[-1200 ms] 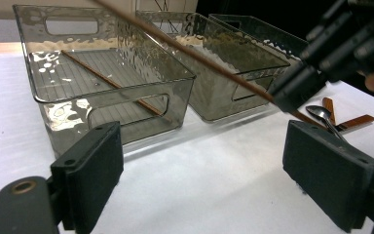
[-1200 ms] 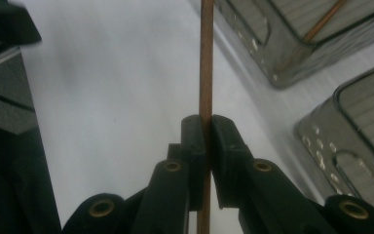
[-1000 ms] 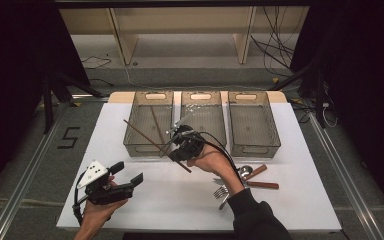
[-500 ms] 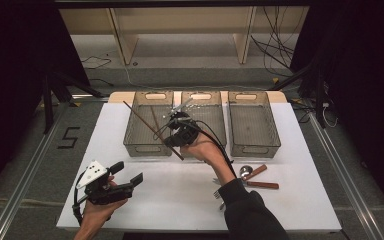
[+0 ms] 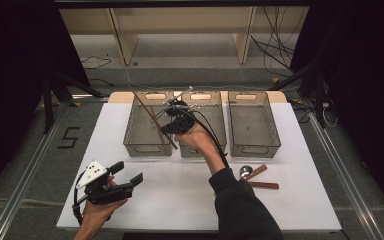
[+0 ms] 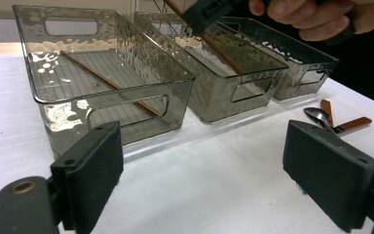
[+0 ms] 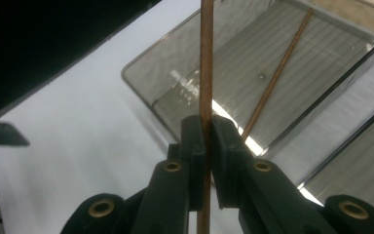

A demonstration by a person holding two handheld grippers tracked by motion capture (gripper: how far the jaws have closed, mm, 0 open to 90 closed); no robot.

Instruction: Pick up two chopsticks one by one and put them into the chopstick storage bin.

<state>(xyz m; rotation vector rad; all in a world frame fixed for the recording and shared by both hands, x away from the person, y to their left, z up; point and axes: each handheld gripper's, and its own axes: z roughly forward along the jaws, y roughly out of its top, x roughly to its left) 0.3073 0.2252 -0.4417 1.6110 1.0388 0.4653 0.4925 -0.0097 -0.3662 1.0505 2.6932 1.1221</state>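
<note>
My right gripper (image 5: 172,122) is shut on a thin brown chopstick (image 5: 166,136) and holds it slanted over the left clear bin (image 5: 148,147), near the wall it shares with the middle bin (image 5: 202,95). In the right gripper view the jaws (image 7: 207,131) pinch the held chopstick (image 7: 206,58) upright above the bin floor, where a second chopstick (image 7: 277,73) lies. That lying chopstick (image 6: 102,80) also appears in the left gripper view. My left gripper (image 5: 128,172) rests open at the front left of the table, its pads (image 6: 95,165) wide apart with nothing between them.
A third clear bin (image 5: 254,145) stands at the back right. A spoon (image 5: 245,171) and brown-handled utensils (image 5: 265,185) lie on the white table (image 5: 180,200) to the right of the right forearm. The spoon (image 6: 319,115) lies ahead of my left gripper.
My right gripper has carried the chopstick away from the person, from the table in front of the bins to over the left bin. The left gripper has stayed put.
</note>
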